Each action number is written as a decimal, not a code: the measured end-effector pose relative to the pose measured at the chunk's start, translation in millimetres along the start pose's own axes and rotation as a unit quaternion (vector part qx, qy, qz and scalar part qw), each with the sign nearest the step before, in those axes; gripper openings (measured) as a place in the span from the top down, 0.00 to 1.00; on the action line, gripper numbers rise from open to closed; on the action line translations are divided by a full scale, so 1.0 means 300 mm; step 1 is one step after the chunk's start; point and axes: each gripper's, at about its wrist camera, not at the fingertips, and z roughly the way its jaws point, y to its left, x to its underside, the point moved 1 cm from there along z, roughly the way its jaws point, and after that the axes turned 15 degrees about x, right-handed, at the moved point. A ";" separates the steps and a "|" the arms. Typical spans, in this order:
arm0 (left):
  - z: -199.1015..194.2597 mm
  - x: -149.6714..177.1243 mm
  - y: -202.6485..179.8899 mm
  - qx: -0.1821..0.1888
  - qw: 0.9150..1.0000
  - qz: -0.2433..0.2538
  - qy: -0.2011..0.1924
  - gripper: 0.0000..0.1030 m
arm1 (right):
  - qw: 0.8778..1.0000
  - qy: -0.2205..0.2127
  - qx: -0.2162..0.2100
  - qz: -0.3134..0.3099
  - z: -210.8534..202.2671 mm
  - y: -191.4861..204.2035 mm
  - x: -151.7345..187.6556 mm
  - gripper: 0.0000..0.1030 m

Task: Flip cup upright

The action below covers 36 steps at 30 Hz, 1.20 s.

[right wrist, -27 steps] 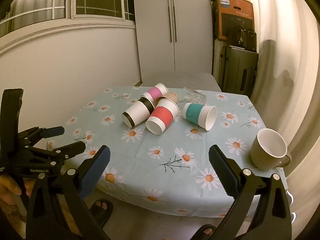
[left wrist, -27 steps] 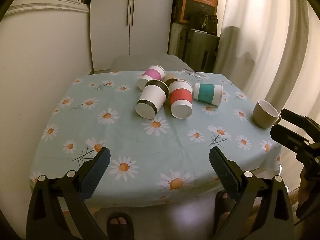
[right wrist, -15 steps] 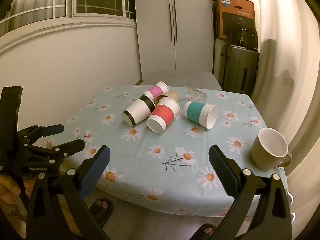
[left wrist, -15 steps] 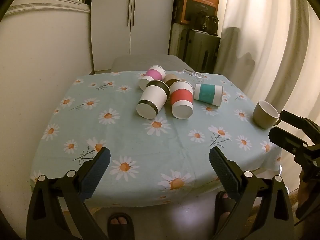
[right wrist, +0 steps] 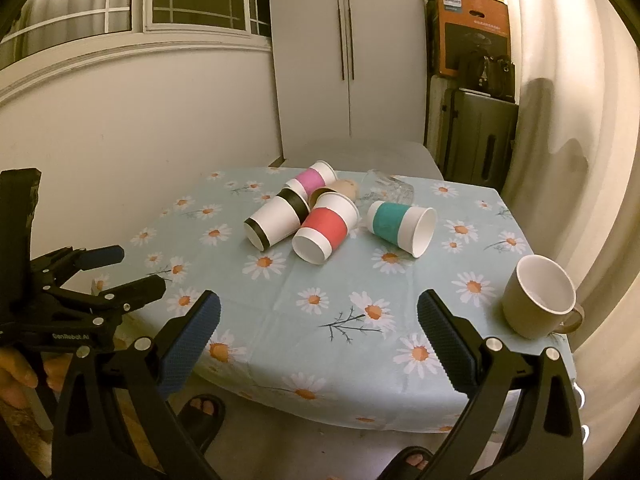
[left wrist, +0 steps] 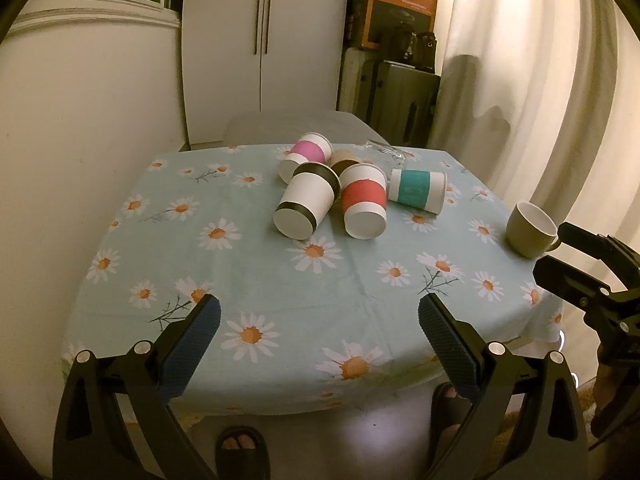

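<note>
Several paper cups lie on their sides in a cluster at the far middle of the table: a black-banded cup [left wrist: 306, 204] [right wrist: 278, 220], a red-banded cup [left wrist: 363, 206] [right wrist: 325, 232], a teal-banded cup [left wrist: 418, 191] [right wrist: 402, 228], a pink-banded cup [left wrist: 306, 154] [right wrist: 314, 178] and a brown cup [left wrist: 344, 159] behind them. A beige mug [left wrist: 530, 230] [right wrist: 538, 302] stands upright at the right edge. My left gripper [left wrist: 319, 334] and my right gripper [right wrist: 318, 334] are both open and empty, held near the table's front edge, well short of the cups.
The table [left wrist: 280, 300] has a light blue daisy cloth. A clear glass [right wrist: 388, 188] lies behind the cups. A chair back [left wrist: 288, 128], cupboard, suitcase and curtain stand beyond. The person's sandalled feet show below the front edge.
Both grippers have drifted slightly closer to the table. The cups and the mug have not moved.
</note>
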 end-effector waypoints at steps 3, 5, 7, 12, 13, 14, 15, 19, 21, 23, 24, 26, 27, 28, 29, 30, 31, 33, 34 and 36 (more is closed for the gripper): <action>-0.004 -0.003 0.000 0.000 1.000 -0.001 -0.001 0.06 | 1.000 0.000 -0.001 0.001 0.003 -0.002 0.002 0.05; -0.005 -0.003 0.000 0.000 1.000 -0.001 -0.001 0.06 | 1.000 0.002 0.001 -0.001 0.004 0.000 0.002 0.05; -0.005 -0.002 0.000 0.001 1.000 0.001 0.000 0.06 | 1.000 0.001 0.000 -0.002 0.003 0.000 0.001 0.05; -0.005 -0.003 0.003 0.002 1.000 -0.002 -0.001 0.06 | 1.000 0.001 0.001 -0.002 0.003 0.000 0.002 0.05; -0.004 -0.003 0.003 0.002 1.000 -0.001 -0.001 0.06 | 1.000 0.001 -0.001 -0.002 0.004 -0.002 0.001 0.05; -0.005 -0.001 -0.001 -0.001 1.000 0.000 -0.002 0.06 | 1.000 0.000 0.000 -0.001 0.004 -0.001 0.001 0.05; -0.005 -0.002 0.000 -0.001 1.000 0.000 -0.002 0.06 | 1.000 0.000 0.000 -0.002 0.004 -0.001 0.001 0.05; -0.007 -0.004 0.002 0.000 1.000 0.000 -0.004 0.06 | 1.000 0.001 0.001 -0.002 0.004 -0.001 0.001 0.05; -0.011 -0.009 0.007 -0.002 1.000 -0.001 -0.008 0.06 | 1.000 0.001 0.000 -0.002 0.003 -0.001 0.001 0.05; -0.016 -0.010 0.003 -0.002 1.000 -0.002 -0.008 0.06 | 1.000 0.000 0.000 -0.002 0.002 -0.001 0.002 0.05; -0.016 -0.009 0.002 -0.001 1.000 -0.003 -0.007 0.06 | 1.000 0.001 -0.001 -0.002 0.003 -0.001 0.000 0.05; -0.014 -0.010 0.000 -0.004 1.000 0.000 -0.006 0.06 | 1.000 0.001 0.000 -0.001 0.002 -0.001 0.001 0.05; -0.015 -0.009 0.003 -0.003 1.000 0.000 -0.007 0.06 | 1.000 0.001 -0.001 -0.001 0.002 -0.001 0.001 0.05; -0.014 -0.009 0.000 -0.002 1.000 -0.001 -0.007 0.06 | 1.000 0.001 0.000 -0.002 0.003 0.000 0.000 0.05; -0.013 -0.009 0.001 -0.001 1.000 0.000 -0.006 0.06 | 1.000 0.001 0.000 -0.002 0.003 0.001 0.000 0.05; -0.014 -0.009 -0.001 -0.002 1.000 0.001 -0.006 0.06 | 1.000 0.002 0.000 -0.003 0.004 0.001 0.000 0.05; -0.015 -0.008 -0.002 -0.002 1.000 0.002 -0.006 0.06 | 1.000 0.003 -0.001 -0.002 0.004 -0.001 0.000 0.05; -0.014 -0.008 0.001 -0.004 1.000 0.000 -0.006 0.06 | 1.000 0.005 -0.001 -0.003 0.004 -0.003 0.004 0.05; -0.016 -0.008 0.000 -0.004 1.000 0.000 -0.007 0.06 | 1.000 0.005 -0.001 -0.003 0.003 -0.003 0.005 0.05; -0.019 -0.006 -0.001 -0.004 1.000 0.000 -0.007 0.06 | 1.000 0.004 -0.001 -0.002 0.002 -0.003 0.005 0.05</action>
